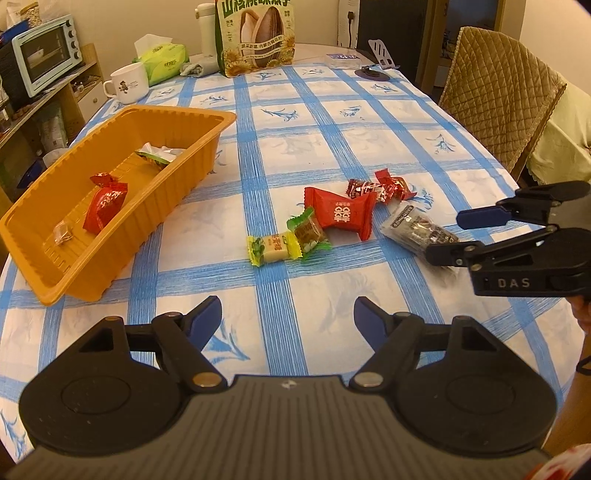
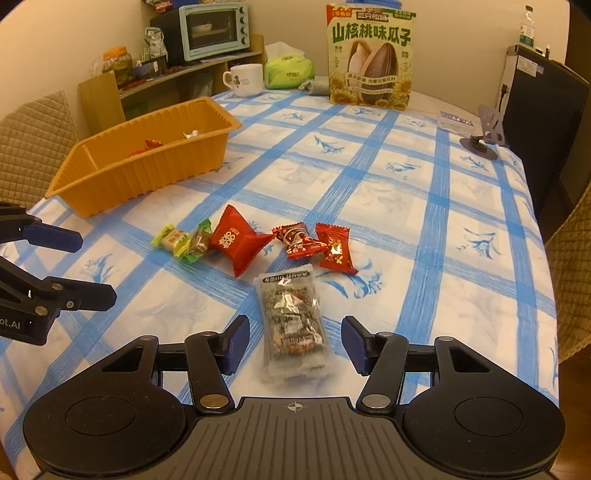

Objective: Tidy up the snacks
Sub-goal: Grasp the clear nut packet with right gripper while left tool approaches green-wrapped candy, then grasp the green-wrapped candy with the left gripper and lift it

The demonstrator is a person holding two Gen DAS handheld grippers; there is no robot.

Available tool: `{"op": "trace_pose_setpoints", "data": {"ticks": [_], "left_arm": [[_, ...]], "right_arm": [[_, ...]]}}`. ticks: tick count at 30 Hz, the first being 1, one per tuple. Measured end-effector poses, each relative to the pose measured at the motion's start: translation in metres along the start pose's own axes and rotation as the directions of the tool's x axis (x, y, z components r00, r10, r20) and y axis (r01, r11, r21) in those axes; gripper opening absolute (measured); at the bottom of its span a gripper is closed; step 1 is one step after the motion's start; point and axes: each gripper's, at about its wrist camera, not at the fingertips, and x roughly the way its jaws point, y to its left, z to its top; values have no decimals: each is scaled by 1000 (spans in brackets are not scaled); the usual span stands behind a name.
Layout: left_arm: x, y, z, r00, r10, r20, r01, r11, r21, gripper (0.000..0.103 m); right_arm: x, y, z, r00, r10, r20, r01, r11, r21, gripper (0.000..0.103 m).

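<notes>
An orange tray [image 1: 155,206] [image 2: 159,173] on the left holds a red packet [image 1: 105,206], a green-white packet [image 1: 157,153] and a small brown sweet [image 1: 62,233]. Loose on the cloth lie a large red packet [image 1: 338,214] [image 2: 238,242], a yellow-green sweet [image 1: 269,249] [image 2: 170,237], a green sweet [image 1: 308,232] [image 2: 197,242], two small red sweets [image 1: 380,188] [image 2: 317,245] and a clear dark packet [image 1: 417,230] [image 2: 291,325]. My right gripper [image 2: 293,345] [image 1: 448,236] is open with the clear packet between its fingers. My left gripper [image 1: 288,319] [image 2: 96,264] is open and empty, short of the sweets.
A big sunflower-seed bag [image 2: 369,55], a white mug [image 2: 245,79], a green tissue pack [image 2: 288,72] and a small stand [image 2: 487,133] sit at the table's far end. Padded chairs [image 1: 498,88] flank the table. A shelf with a toaster oven [image 2: 214,31] stands behind.
</notes>
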Motion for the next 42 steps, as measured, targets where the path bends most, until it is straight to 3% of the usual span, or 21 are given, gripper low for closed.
{"op": "trace_pose_setpoints", "data": {"ticks": [9, 13, 15, 20, 27, 33, 40, 42], "left_arm": [[17, 3, 8, 1000, -8, -5, 9, 999, 39, 73], [22, 3, 13, 1000, -17, -5, 17, 998, 58, 73], [25, 2, 15, 1000, -23, -3, 23, 997, 70, 72], [33, -2, 22, 999, -42, 2, 42, 994, 105, 67], [49, -11, 32, 995, -95, -4, 94, 985, 144, 43], [65, -19, 41, 994, -107, -5, 106, 980, 167, 33], [80, -19, 47, 997, -82, -11, 83, 983, 166, 31], [83, -19, 47, 997, -74, -12, 75, 982, 171, 24]], "right_arm": [[28, 2, 4, 999, -14, -39, 14, 1000, -12, 50], [31, 3, 4, 999, -17, -35, 17, 1000, -3, 46], [30, 3, 5, 999, -17, -33, 17, 1000, 3, 40], [28, 2, 4, 999, -25, -41, 26, 999, 19, 38], [14, -11, 2, 998, -43, -34, 46, 995, 93, 38], [2, -26, -1, 997, -74, -32, 78, 987, 144, 38], [-7, -36, -7, 995, -92, -37, 97, 978, 184, 38], [-8, -38, -9, 995, -94, -39, 99, 977, 190, 38]]}}
